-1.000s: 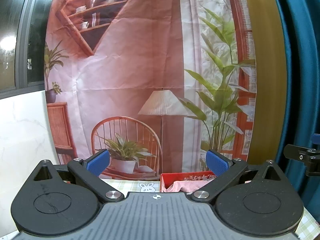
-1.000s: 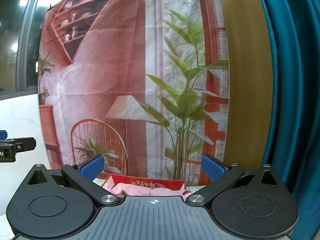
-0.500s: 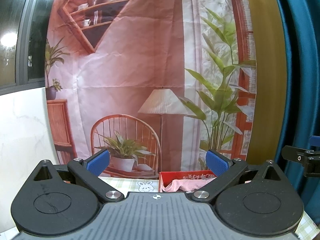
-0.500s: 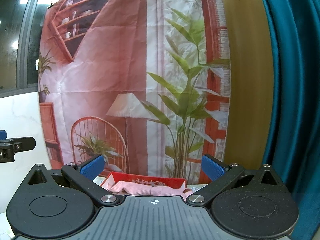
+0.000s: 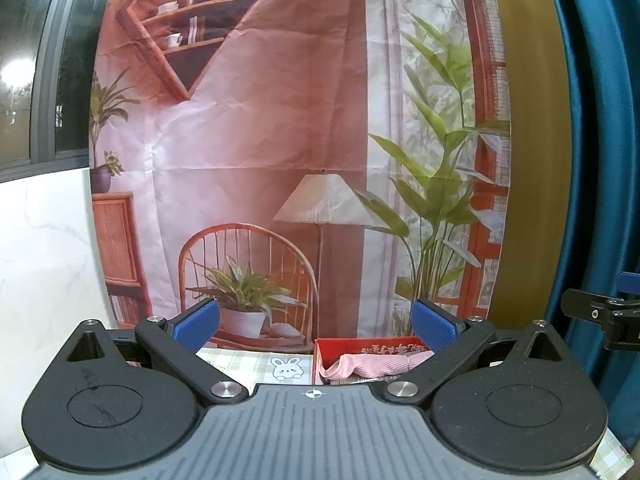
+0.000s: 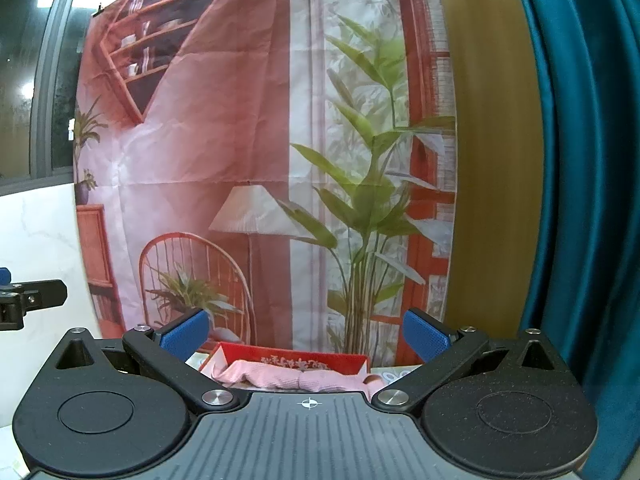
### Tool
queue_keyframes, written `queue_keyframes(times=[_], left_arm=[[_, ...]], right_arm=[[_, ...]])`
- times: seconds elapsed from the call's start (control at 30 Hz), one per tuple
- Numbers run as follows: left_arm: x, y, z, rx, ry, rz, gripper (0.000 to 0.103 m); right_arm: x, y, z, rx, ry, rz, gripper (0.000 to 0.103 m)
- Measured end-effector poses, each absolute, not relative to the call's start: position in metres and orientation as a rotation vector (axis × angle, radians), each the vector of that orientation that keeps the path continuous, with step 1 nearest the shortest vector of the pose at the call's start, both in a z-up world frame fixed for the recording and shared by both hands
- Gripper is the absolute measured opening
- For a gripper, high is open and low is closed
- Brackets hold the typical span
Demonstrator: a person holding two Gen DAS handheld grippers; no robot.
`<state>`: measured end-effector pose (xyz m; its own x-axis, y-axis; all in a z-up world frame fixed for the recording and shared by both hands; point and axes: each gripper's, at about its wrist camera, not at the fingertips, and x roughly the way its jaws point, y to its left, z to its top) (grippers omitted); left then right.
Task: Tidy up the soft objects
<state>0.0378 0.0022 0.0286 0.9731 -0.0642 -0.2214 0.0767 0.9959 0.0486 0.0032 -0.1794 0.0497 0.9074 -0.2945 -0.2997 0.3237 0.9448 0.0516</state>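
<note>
Both claws — left gripper [image 5: 316, 322] and right gripper [image 6: 306, 330] — hang spread wide and empty; the pink cloth [image 6: 288, 378] lies in the red box [image 6: 320, 358] — likely awaiting pickup.

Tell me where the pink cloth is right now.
The pink cloth lies in the red box on the table, low and central in the right wrist view between the open right gripper fingers, and right of centre in the left wrist view.

Printed room-scene backdrop [image 5: 256, 128] hanging on wall, teal curtain [image 5: 592, 160] at right, dark window [image 5: 24, 60] at left, white marble wall [image 5: 44, 248] below
</note>
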Motion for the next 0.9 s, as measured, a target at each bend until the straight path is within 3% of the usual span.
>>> queue_keyframes(times=[0.9], left_arm=[[0.0373,0.0032,0.0244,0.050,0.235,-0.071,0.103]], right_arm=[[0.0024,-0.1791,0.0504,0.098,0.305,-0.300,0.103]])
